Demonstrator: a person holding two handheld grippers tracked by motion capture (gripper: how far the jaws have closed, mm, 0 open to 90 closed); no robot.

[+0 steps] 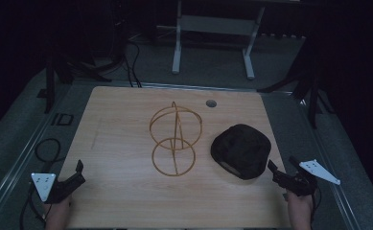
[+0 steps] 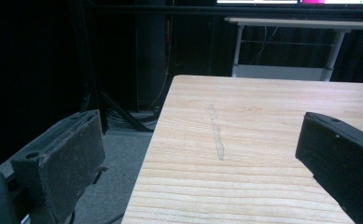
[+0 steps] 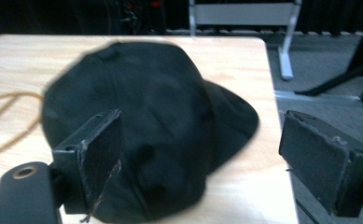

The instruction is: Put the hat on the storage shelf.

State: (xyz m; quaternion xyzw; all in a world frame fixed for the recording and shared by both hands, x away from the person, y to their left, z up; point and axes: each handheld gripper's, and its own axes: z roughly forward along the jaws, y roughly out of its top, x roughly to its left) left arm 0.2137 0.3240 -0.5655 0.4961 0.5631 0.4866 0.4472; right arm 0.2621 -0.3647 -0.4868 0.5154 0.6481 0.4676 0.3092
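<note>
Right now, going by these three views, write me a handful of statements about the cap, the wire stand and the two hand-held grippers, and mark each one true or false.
1. The black cap lies on the wooden table. True.
2. The cap sits on top of the gold wire stand. False: it lies on the table to the right of the stand.
3. The right hand-held gripper is open and aimed at the cap. True.
4. The left hand-held gripper is shut on the wire stand. False: its jaws are open with bare table between them.
5. The wire stand is near the middle of the table. True.
</note>
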